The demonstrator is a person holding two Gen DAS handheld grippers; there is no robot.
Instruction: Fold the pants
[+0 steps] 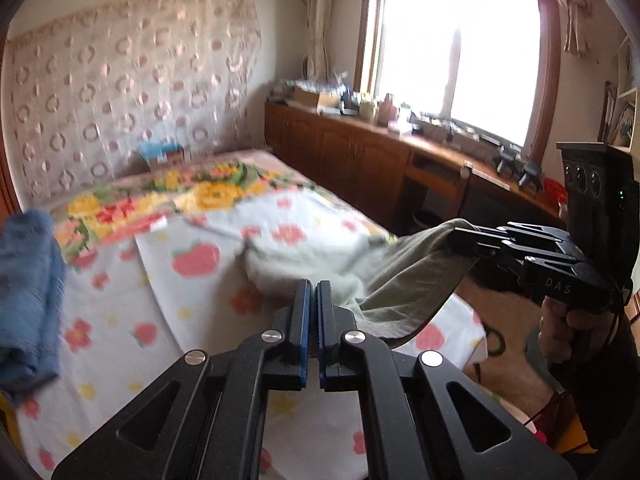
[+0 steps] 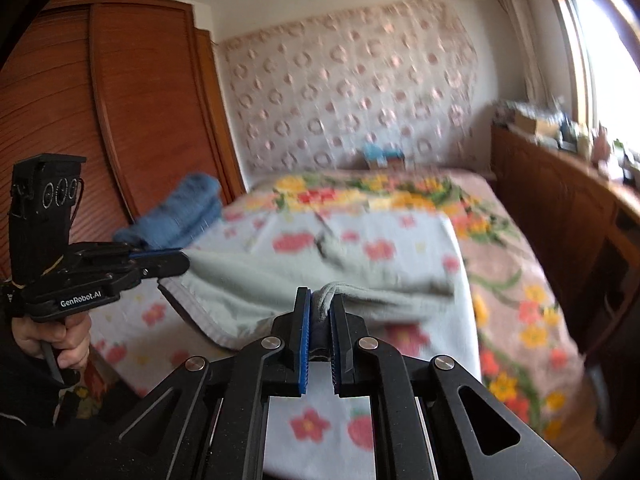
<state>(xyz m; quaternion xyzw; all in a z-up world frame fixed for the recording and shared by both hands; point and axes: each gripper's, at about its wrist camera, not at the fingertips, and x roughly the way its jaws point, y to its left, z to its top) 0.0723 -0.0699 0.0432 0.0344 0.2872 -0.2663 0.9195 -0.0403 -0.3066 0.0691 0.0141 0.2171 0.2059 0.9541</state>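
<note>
Both grippers are clamped onto the pants [image 1: 404, 280] right now, a pale grey-green pair stretched between them over the near end of the bed [image 1: 120, 304]. The right gripper [image 2: 320, 300] has a bunched wad of the fabric pinched between its blue pads, and from the left camera you can see that same gripper [image 1: 460, 236] holding its edge up off the mattress out past the bed's right side. The left gripper [image 1: 313, 292] has its fingers pressed nearly together, and in the right view it [image 2: 176, 262] is closed on the other end of the cloth near the bed's left side; the pictures are pretty motion-blurred, so I can't say exactly how much fabric sits between those pads. Between the two grips the pants sag, with a stitched hem [image 2: 204, 312] curving down to the flowered sheet [image 2: 360, 412]. Rest of the garment lies rumpled on the sheet, further up the mattress. As for room: a folded blue towel [image 1: 32, 280] sits at the bed's left edge, right next to the wooden wardrobe [image 2: 120, 100], so that side is tight. On the right, a long wooden cabinet [image 1: 360, 152] runs under the window [image 1: 460, 52] with a narrow strip of floor between it and the bed. Far half of the bed, with the bright flower blanket [image 1: 160, 196], is open.
</note>
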